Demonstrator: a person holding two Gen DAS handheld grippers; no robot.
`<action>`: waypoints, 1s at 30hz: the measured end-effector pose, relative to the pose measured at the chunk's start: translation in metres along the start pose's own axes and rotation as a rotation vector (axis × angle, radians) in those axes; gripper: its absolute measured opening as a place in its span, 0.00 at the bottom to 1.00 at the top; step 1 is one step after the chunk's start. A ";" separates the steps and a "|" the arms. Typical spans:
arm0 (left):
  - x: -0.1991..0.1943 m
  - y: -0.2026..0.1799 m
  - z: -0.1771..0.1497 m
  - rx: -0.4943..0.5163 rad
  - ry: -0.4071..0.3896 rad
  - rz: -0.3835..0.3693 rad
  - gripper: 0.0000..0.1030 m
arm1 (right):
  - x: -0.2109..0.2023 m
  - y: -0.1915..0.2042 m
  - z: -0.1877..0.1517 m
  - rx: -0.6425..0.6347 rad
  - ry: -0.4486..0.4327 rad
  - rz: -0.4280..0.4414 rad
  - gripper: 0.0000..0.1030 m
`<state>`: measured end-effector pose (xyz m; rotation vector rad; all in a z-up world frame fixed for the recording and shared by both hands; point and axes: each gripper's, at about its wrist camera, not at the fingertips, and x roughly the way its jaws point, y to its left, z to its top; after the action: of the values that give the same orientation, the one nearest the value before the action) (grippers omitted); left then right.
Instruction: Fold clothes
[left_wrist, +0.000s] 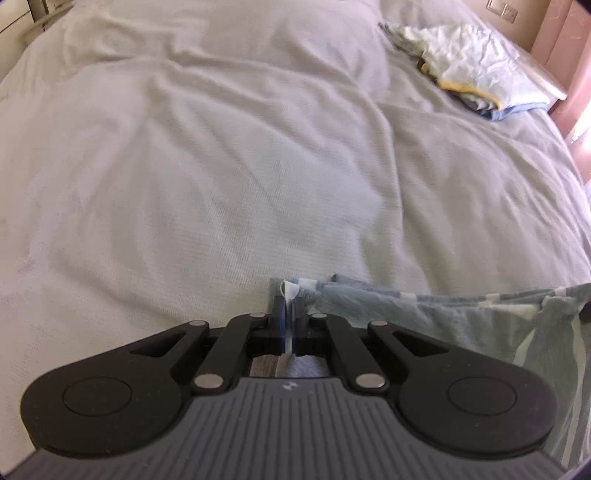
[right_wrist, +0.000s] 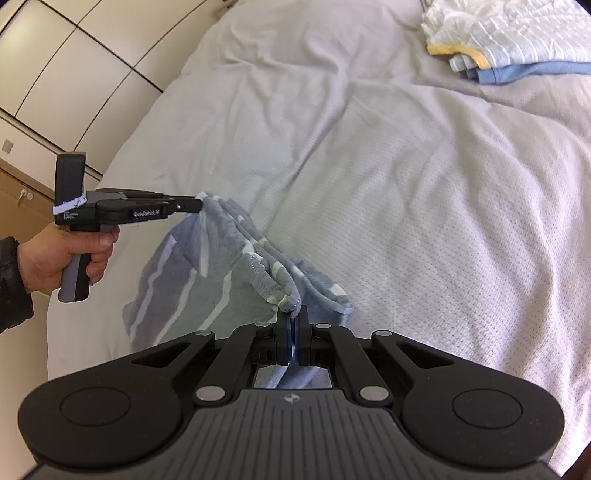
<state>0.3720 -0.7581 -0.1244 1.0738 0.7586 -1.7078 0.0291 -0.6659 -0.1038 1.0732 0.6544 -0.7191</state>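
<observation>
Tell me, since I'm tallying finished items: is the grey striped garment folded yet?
Not folded. The grey striped garment hangs bunched between the left gripper and right gripper, both shut on its edge.

Black tongs (right_wrist: 197, 204), grey ribbed housing, silver rivets, black leather sleeve (right_wrist: 13, 284)

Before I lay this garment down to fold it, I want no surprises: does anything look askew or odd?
Nothing is damaged or spilled. The blue-grey garment hangs bunched and twisted between the left gripper and right gripper, not spread flat. The folded stack at the far side looks rumpled.
</observation>
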 end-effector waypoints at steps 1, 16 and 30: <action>0.002 0.000 0.000 0.008 0.005 0.003 0.01 | 0.003 -0.005 0.000 0.017 0.005 -0.008 0.00; -0.066 -0.007 -0.027 -0.023 -0.023 0.071 0.07 | -0.023 0.007 0.001 0.000 -0.054 -0.206 0.13; -0.021 -0.073 -0.066 -0.008 0.043 -0.068 0.07 | 0.044 0.046 0.004 -0.150 0.036 -0.031 0.14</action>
<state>0.3282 -0.6680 -0.1321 1.0937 0.8367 -1.7421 0.0920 -0.6645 -0.1115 0.9414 0.7451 -0.6679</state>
